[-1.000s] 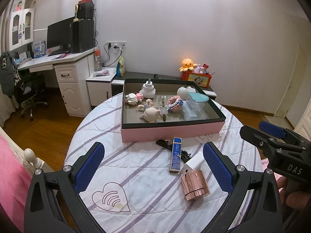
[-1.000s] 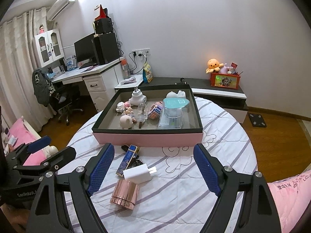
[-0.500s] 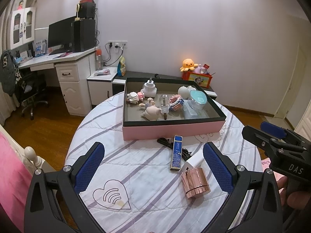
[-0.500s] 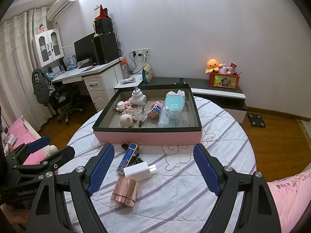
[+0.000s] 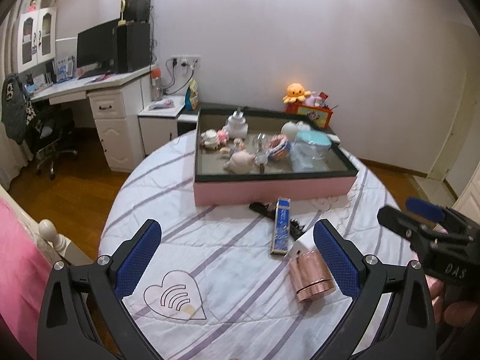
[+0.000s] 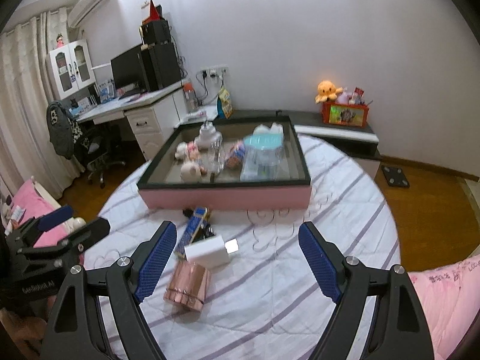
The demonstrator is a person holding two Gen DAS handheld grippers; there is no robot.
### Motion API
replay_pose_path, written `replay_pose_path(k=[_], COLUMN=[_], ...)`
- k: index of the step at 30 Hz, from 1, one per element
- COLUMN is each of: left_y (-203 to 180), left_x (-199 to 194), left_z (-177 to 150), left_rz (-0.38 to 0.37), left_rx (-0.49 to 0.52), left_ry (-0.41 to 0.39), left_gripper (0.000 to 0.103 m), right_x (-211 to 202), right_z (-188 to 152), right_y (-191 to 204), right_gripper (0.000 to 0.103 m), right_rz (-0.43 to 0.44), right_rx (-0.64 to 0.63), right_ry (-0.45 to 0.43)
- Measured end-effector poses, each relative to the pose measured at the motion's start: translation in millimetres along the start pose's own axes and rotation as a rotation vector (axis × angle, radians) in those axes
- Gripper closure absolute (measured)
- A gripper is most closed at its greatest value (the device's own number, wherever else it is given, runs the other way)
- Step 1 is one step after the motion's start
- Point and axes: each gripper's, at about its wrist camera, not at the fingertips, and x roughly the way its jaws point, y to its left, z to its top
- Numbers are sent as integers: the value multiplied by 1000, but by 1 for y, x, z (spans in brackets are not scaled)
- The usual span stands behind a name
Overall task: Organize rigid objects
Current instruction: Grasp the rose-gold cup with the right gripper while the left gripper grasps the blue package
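Observation:
A pink tray with a dark rim holds figurines and a teal-lidded clear container; it also shows in the right wrist view. In front of it lie a blue box, a black hair clip, a white charger and a rose-gold cylinder. My left gripper is open and empty above the cloth, left of the cylinder. My right gripper is open and empty, with the cylinder near its left finger.
The round table has a striped white cloth with a heart logo. A pink bed lies at the right, a desk with monitor and chair at the back left, a low cabinet with an orange plush behind.
Both grippers have drawn closer to the loose items and dipped slightly; the right wrist view is blurred from motion. Both stay open and nothing on the table has moved.

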Motion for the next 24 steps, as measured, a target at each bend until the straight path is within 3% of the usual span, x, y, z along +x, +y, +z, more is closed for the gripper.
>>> replay_pose_path(k=[12, 14, 19, 24], left_y=[28, 31, 28, 11], left_x=[44, 49, 57, 67], left_z=[-28, -31, -33, -31], left_rz=[79, 84, 75, 42], left_rx=[-42, -47, -32, 7], left_ry=[128, 140, 155, 169], left_gripper=[0, 0, 0, 0], right_x=[69, 79, 84, 82], right_z=[-46, -51, -52, -46], right_y=[35, 37, 32, 13], right_gripper=[18, 23, 56, 56], right_rz=[121, 114, 117, 109], right_rx=[-48, -54, -53, -29], right_ry=[239, 263, 247, 232])
